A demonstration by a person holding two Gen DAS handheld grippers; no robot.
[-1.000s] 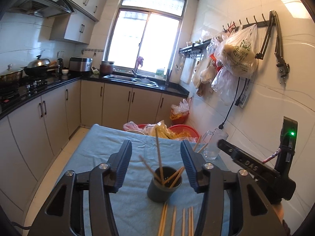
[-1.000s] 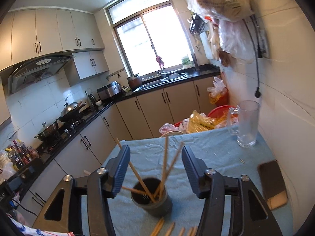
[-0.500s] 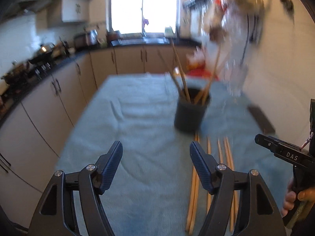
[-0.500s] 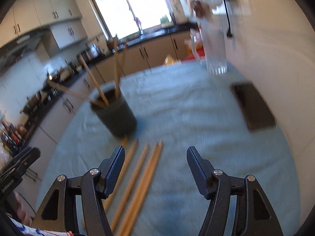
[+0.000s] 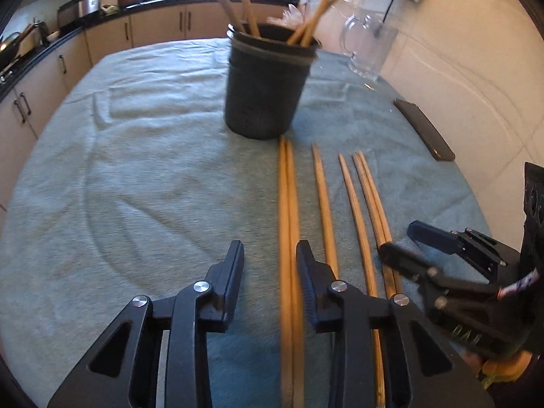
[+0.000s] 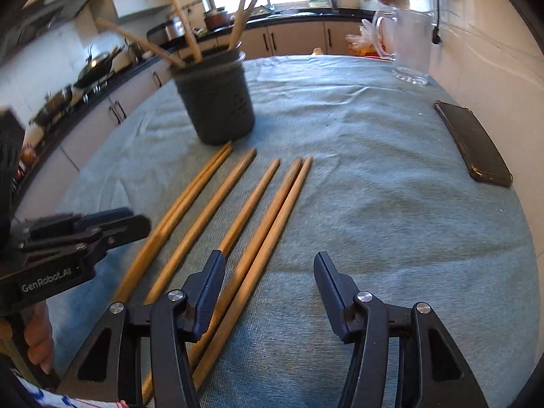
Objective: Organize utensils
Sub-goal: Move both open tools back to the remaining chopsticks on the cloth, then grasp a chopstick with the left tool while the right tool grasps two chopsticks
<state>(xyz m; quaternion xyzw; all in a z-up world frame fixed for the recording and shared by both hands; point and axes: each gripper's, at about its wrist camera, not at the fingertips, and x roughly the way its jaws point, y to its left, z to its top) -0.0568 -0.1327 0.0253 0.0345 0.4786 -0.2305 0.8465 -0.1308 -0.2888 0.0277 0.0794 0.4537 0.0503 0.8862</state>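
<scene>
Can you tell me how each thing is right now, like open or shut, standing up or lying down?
Left gripper: open, jaws just closing, leftmost chopstick pair between them, unpinched.
Right gripper: open, jaws just closing, over the rightmost pair.
Dark round utensil holder: upright, holding chopsticks.
Six loose wooden chopsticks: lying flat on the cloth.
Clear glass mug: upright, looks empty.
Black phone: lying flat.

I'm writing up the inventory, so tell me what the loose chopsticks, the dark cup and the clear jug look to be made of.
Chopsticks: likely bamboo or wood, with a tan, matte, faintly grained look.
Cup: probably plastic; dull charcoal wall with small punched holes low down, though coated metal is possible.
Jug: glass or clear plastic; see-through, with a handle and a thick ridged base.
</scene>
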